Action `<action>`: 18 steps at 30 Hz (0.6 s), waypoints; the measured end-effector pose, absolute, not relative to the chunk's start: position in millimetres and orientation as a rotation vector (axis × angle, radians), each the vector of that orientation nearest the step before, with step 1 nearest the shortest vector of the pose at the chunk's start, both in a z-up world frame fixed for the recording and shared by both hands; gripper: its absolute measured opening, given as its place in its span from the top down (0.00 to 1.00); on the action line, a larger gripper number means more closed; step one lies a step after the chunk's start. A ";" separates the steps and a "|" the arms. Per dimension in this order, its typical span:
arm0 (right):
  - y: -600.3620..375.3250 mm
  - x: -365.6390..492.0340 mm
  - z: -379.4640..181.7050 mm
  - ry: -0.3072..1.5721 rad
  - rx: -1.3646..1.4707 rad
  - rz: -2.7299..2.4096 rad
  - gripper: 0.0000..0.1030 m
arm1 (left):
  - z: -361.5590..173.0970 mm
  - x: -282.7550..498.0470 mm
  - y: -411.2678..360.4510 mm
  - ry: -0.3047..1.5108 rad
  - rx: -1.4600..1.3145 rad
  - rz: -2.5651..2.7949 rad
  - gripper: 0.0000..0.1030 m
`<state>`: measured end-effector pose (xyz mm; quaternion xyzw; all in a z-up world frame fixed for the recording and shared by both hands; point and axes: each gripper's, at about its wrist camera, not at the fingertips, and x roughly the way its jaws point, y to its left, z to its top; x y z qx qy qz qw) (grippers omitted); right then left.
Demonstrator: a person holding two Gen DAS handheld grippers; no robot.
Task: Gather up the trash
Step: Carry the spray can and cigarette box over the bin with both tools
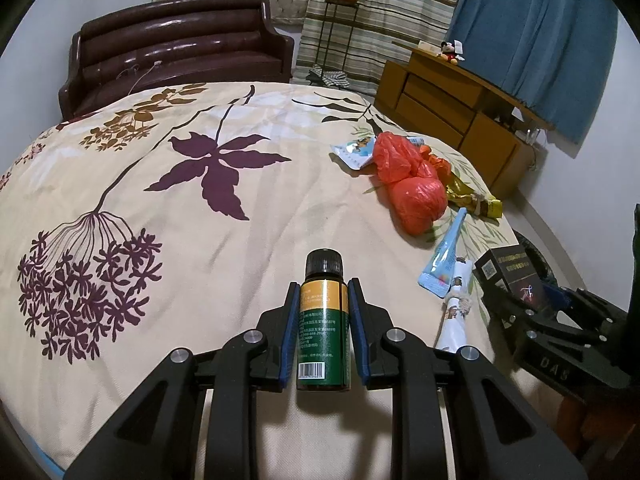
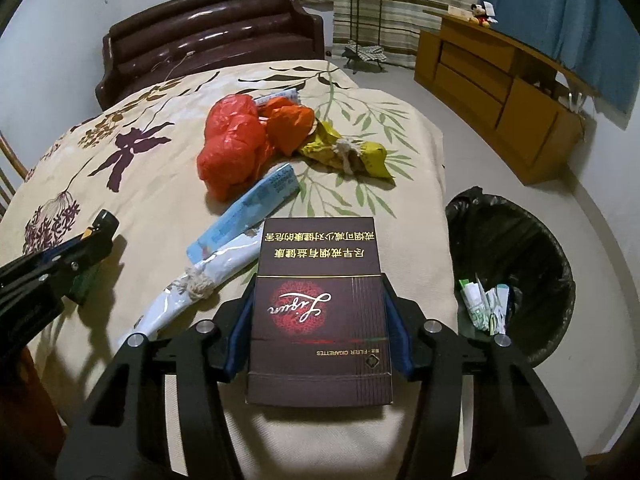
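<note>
Cream floral-print bedspread (image 2: 168, 208) carries litter. Round black-lined waste bin (image 2: 516, 240) beside bed edge, paper scraps inside. Right gripper (image 2: 320, 312) clamps dark maroon cigarette carton (image 2: 320, 320) above bedspread. Left gripper (image 1: 324, 312) pinches small brown bottle, black cap, green-yellow label (image 1: 324, 320).

Bottle (image 1: 323, 320): 1, brown, black cap
Cigarette box (image 2: 320, 312): 1, dark
Red plastic bags (image 2: 232, 148): 1 crumpled bunch, number within unclear
Blue sachets (image 2: 244, 216): 1
Rope-tied wrappers: 2, one white (image 2: 192, 292), one yellow (image 2: 348, 152)
Lined bin (image 2: 512, 272): 1
Claws: 2, left (image 1: 323, 300), right (image 2: 320, 292)
</note>
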<state>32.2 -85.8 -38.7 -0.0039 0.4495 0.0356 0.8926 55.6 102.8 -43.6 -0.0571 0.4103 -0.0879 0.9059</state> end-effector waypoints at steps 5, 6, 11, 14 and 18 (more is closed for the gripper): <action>-88.4 29.0 -33.9 0.911 0.001 0.082 0.48 | -42.6 54.5 101.1 0.838 -0.115 -0.182 0.76; -90.0 28.6 -32.2 0.905 0.005 0.084 0.48 | -42.1 54.4 100.2 0.836 -0.115 -0.182 0.76; -101.1 24.9 -22.2 0.867 0.016 0.079 0.48 | -34.7 51.4 89.9 0.815 -0.110 -0.194 0.76; -117.1 22.3 -16.1 0.843 0.027 0.062 0.48 | -28.2 49.7 78.3 0.799 -0.102 -0.211 0.76; -144.3 20.7 -11.3 0.821 0.040 0.020 0.48 | -20.4 49.0 52.4 0.780 -0.082 -0.251 0.76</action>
